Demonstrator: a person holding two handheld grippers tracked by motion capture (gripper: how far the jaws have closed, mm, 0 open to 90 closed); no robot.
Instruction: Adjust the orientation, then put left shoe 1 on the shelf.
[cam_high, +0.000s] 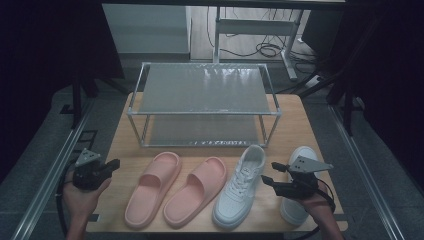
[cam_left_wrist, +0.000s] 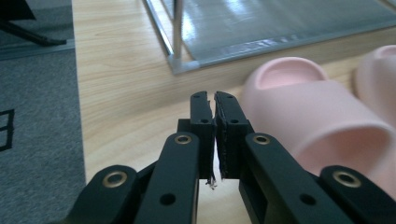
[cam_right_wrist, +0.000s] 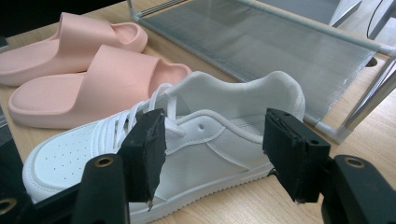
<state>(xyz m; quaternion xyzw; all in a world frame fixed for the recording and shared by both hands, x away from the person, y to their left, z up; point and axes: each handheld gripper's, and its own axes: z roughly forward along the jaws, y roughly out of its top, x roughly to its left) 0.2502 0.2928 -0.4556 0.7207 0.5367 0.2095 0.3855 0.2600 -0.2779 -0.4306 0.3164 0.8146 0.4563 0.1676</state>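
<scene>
Two pink slippers (cam_high: 152, 187) (cam_high: 195, 192) and two white sneakers (cam_high: 240, 187) (cam_high: 304, 152) lie in a row along the front of the wooden table (cam_high: 292, 125). My left gripper (cam_high: 116, 163) hovers left of the slippers, held in a hand. Its jaws are shut with nothing between them (cam_left_wrist: 214, 95), and the nearest slipper (cam_left_wrist: 317, 107) is just to their right. My right gripper (cam_high: 270, 173) hangs over the right sneaker and points left. It stands open (cam_right_wrist: 215, 126), facing the side of the laced sneaker (cam_right_wrist: 210, 149) without touching it.
A two-tier metal shoe rack (cam_high: 200, 114) with mesh shelves stands at the back of the table, both shelves bare. Bare wood lies left of the slippers (cam_left_wrist: 126, 84). Desk legs and cables sit on the floor behind.
</scene>
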